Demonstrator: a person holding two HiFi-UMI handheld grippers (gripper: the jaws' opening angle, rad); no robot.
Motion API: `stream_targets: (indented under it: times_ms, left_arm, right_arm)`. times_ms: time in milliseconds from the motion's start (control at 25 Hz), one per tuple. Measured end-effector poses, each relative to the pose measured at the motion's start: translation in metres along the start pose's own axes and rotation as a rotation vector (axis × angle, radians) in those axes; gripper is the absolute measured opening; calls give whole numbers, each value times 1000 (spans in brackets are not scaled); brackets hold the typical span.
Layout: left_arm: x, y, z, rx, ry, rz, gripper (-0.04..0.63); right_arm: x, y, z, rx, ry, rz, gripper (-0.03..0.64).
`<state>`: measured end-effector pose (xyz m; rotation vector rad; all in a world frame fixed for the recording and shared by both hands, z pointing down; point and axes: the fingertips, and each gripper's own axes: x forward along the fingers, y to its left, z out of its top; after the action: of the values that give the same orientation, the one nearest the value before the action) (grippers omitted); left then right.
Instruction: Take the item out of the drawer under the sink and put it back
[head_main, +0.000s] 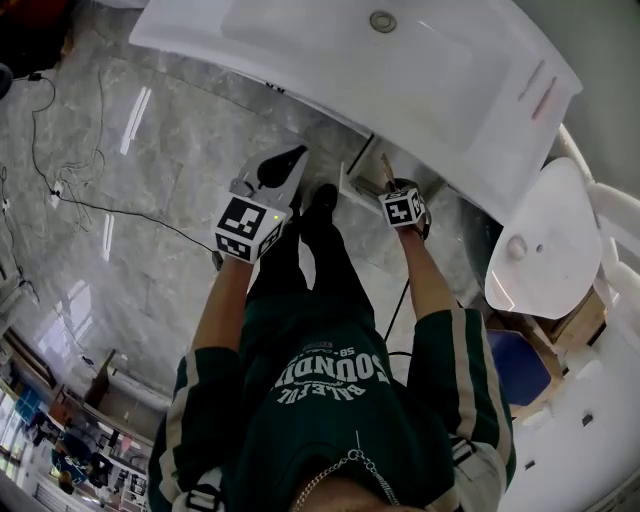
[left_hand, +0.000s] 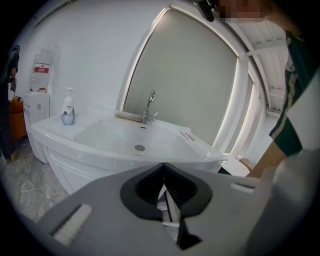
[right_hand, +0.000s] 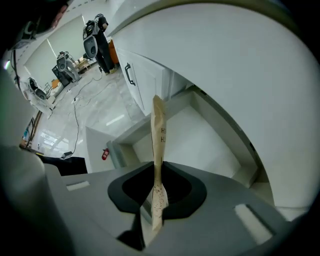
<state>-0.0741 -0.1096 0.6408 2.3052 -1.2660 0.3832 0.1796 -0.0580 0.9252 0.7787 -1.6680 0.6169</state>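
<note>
My right gripper (right_hand: 156, 200) is shut on a thin tan paper packet (right_hand: 158, 145), which stands edge-on and upright between its jaws. It hangs over the open white drawer (right_hand: 200, 137) under the white sink (head_main: 380, 60). In the head view the right gripper (head_main: 388, 180) is at the drawer (head_main: 358, 182), just below the sink's front edge. To its left, my left gripper (head_main: 282, 162) hovers above the floor, apart from the drawer. In its own view the left gripper (left_hand: 167, 197) has its jaws together with nothing between them, pointing at the sink (left_hand: 125, 135).
A faucet (left_hand: 149, 106) and a soap bottle (left_hand: 68, 107) stand on the sink. A cabinet door with a dark handle (right_hand: 130, 74) is left of the drawer. Cables (head_main: 60, 170) trail over the marble floor. A white oval fixture (head_main: 545, 240) stands at the right.
</note>
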Motion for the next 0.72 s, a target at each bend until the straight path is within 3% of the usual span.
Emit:
stream_targets:
  times_ms: [480,720]
  left_arm:
    - [-18,15,-54,-12,82,15,49]
    - [-19,14,-51,-13,85,12,49]
  right_arm:
    - [45,0,-7,23,93,4,46]
    - [39,3,0,43,78,10,66]
